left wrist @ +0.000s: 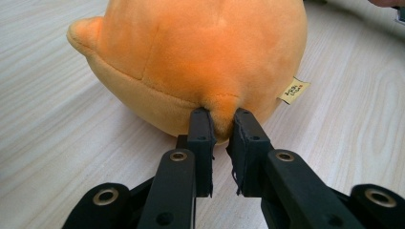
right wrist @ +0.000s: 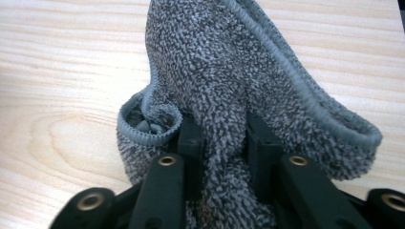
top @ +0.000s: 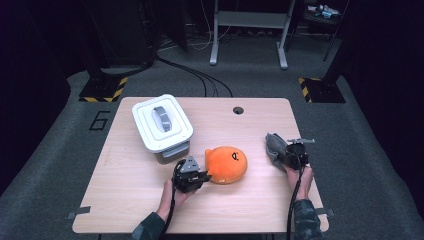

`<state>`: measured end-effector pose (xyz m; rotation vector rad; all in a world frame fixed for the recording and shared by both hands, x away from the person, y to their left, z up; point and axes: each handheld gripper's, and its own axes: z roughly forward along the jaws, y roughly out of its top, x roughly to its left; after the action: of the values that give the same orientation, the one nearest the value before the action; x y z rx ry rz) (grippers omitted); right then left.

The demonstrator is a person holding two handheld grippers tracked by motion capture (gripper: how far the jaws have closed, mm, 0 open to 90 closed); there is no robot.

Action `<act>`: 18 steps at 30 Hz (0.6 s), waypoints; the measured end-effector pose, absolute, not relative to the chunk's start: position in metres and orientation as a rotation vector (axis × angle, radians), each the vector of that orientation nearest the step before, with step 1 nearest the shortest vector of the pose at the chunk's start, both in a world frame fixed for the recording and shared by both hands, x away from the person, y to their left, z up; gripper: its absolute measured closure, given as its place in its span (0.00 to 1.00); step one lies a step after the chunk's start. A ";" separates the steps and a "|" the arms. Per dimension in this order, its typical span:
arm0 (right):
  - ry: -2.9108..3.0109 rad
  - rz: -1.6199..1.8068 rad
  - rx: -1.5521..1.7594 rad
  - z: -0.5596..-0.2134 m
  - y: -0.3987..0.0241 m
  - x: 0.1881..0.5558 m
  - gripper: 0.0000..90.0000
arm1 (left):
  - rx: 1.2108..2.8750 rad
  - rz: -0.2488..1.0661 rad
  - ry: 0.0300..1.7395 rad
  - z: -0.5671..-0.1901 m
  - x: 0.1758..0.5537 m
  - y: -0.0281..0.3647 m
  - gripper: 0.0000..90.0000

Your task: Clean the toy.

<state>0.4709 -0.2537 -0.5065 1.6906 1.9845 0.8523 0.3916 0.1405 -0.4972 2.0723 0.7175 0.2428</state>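
Wood surface: pale wooden table with rounded corners and a small round hole near its far edge, standing on grey carpet; a "6" is marked on the floor at its left.
Room: dark, with black cables on the carpet and a grey metal frame beyond the table; yellow-and-black striped blocks sit at both far corners.
Box: white lidded plastic box with a grey handle, far left on the table, just beside the toy.
Toy: round orange plush toy with a small dark face mark, lying at mid-table.
Left gripper: left gripper at the toy's near-left side, jaws pinched together on a small fold of the orange fabric.
Cloth: crumpled grey terry cloth with a stitched hem, near the right edge, well apart from the toy.
Right gripper: right gripper, jaws clamped on a bunched ridge of the cloth.
Left gripper view: shows the toy up close, with a seam and a small yellow label.
Right gripper view: shows the cloth with looped pile and a curled hem corner.
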 end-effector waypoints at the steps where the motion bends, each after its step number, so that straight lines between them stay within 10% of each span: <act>1: 1.986 0.849 1.696 -0.505 -0.253 0.470 0.82 | 2.071 0.242 0.718 -0.497 0.392 0.141 0.88; 18: 2.072 1.127 1.482 -0.433 -0.214 0.435 0.82 | 2.085 0.243 0.709 -0.495 0.394 0.140 0.88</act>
<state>0.4352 -0.2143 -0.4325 1.4821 2.0724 1.1268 0.3937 0.1401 -0.4946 2.0849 0.7095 0.2427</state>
